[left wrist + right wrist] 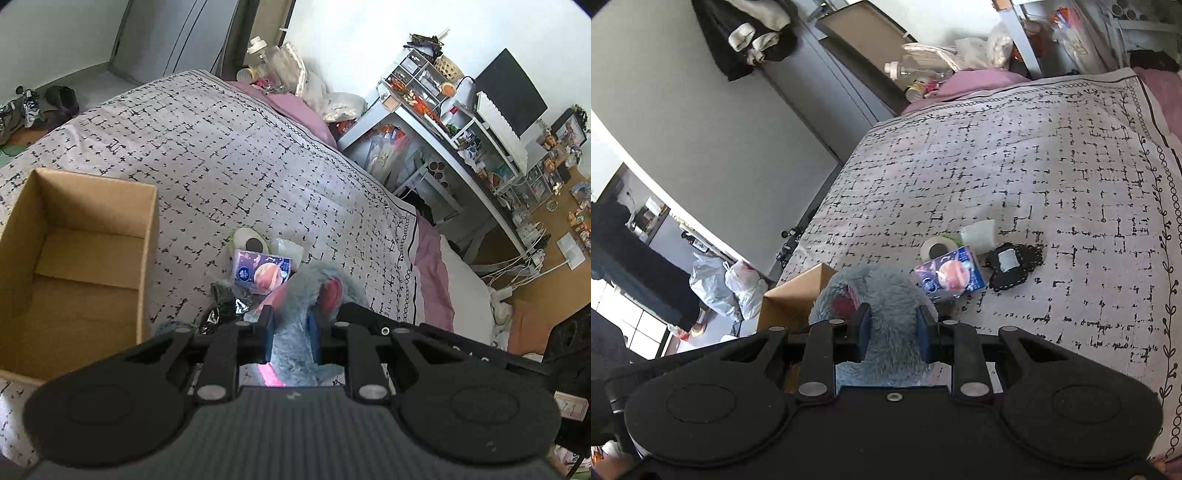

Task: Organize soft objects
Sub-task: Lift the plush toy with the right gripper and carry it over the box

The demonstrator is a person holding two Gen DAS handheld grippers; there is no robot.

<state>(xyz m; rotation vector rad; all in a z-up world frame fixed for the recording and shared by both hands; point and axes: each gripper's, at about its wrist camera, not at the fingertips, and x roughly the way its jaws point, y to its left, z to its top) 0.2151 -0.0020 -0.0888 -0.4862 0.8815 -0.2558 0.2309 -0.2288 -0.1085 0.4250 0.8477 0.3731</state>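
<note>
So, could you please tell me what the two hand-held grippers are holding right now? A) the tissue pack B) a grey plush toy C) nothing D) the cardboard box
B: both the left hand-held gripper and the right hand-held gripper clamp the grey plush toy.

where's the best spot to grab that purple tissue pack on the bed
Grip the tissue pack across its two long sides, coming from above. It lies flat on the bedspread, so the broad printed face points up and gives the fingers nothing to pinch. The tape roll sits close behind it and the black pouch beside it, so keep clear of those ends.
</note>
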